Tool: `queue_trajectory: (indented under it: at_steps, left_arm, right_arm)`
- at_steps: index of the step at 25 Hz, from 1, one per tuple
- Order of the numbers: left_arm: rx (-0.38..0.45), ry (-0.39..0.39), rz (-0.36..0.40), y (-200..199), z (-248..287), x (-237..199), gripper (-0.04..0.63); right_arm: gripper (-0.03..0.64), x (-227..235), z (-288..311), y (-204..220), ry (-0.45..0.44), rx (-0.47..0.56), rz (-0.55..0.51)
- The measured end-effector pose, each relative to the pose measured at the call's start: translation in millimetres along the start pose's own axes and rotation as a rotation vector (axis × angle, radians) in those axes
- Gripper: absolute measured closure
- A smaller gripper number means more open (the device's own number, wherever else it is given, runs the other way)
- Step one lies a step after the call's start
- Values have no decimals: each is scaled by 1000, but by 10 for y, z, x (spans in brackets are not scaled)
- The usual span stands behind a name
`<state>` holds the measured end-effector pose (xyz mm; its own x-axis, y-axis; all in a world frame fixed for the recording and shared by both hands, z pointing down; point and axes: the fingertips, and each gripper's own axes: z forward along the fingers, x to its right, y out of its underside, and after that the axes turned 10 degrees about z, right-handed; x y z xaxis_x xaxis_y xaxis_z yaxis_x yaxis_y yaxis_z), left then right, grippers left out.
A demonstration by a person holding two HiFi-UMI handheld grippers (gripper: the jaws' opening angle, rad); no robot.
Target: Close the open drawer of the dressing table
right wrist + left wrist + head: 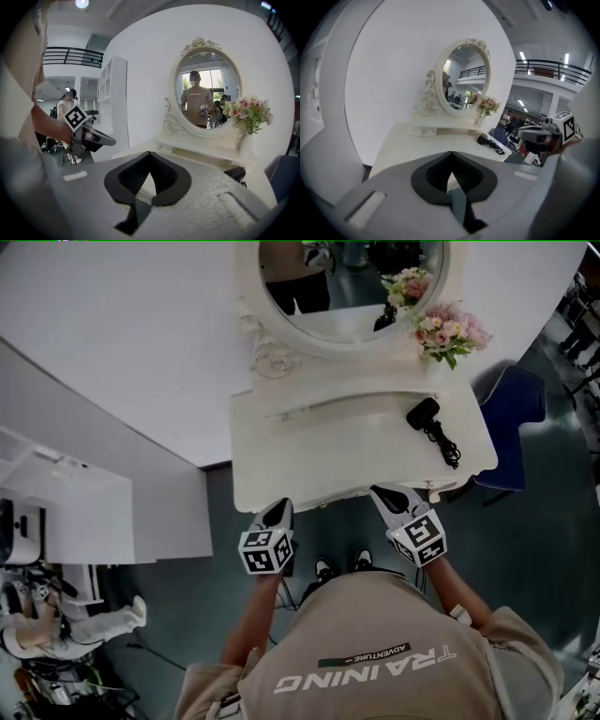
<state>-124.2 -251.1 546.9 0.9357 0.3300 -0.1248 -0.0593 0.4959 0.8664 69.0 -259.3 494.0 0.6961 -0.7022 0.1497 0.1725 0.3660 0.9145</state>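
the white wall [122,343] fills the head view from 9 to 12 o'clock. the white dressing table [281,456] stands against it at 12 o'clock from the person. its round mirror [352,287] is at the back of the top, at 12 o'clock. a blue chair [514,413] stands just beside the table at 3 o'clock.

the left gripper [279,507] is at 7 o'clock of the table top, with its tip at the front edge. the right gripper [384,493] is at 5 o'clock, also at the front edge. the two are apart, side by side. each gripper's own view shows its jaws pressed together at the tips, holding nothing.

pink and white flowers [450,329] stand at 2 o'clock on the table, just beside the mirror. a black hair dryer [427,416] lies with its cord at 3 o'clock on the top.

the drawer would be under the front edge, at 6 o'clock between the grippers. the top hides it, so i cannot tell if it sticks out.
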Motion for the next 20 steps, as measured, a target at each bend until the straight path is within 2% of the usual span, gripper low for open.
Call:
queue_trajectory:
  at_steps: [3,7,14,20]
  left_arm:
    - [77,11,69,-333,-85,86,578]
    - [130,15,153,-610,-203,210,580]
    - [236,29,206,-1133,-444,371,580]
    - [330,-9,243,-1540,-661,382,580]
  right_arm:
    - [615,20,-49,-125,3,30,-9]
    - [615,46,-168,-379,-29,92,62]
    - [615,109,-398,-760,-29,155,-2]
    - [615,95,-464,-944,-24,186,-20]
